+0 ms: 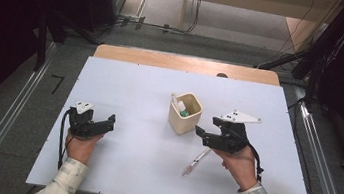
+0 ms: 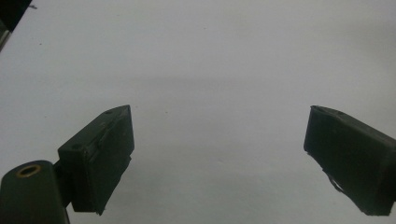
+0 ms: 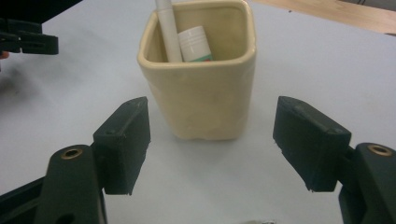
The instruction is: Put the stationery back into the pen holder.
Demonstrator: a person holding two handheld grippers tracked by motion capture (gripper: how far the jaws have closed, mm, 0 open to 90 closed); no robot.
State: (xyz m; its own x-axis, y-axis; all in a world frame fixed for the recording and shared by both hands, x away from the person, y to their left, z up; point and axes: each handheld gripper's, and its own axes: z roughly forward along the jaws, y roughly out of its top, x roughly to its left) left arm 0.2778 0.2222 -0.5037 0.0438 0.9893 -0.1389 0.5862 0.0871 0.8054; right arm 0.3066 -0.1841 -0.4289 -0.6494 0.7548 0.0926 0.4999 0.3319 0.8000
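Risks rolling or skidding away: a clear slim pen (image 1: 195, 161), flat on the white bench (image 1: 126, 81) just below the right hand, and likely to slip aside under a shallow or off-centre pinch. Lies with its long axis on a diagonal, far end up and right toward the right tongs (image 1: 206, 125), near end down and left toward the front edge; which end carries the tip cannot be told.

Could also tip the cream cup (image 3: 205, 102), standing upright near the middle of the bench, close by the pen and right in front of the right tongs; a forward nudge would be enough. Holds a white stick (image 3: 168, 32) and a small white tube (image 3: 196, 43), both leaning at the far wall and apt to block a careless drop.

Right tongs gaping wide, gripping nothing, aimed level at the cup. Left tongs (image 2: 217, 140) spread wide too, bare bench between them, well apart to the left.
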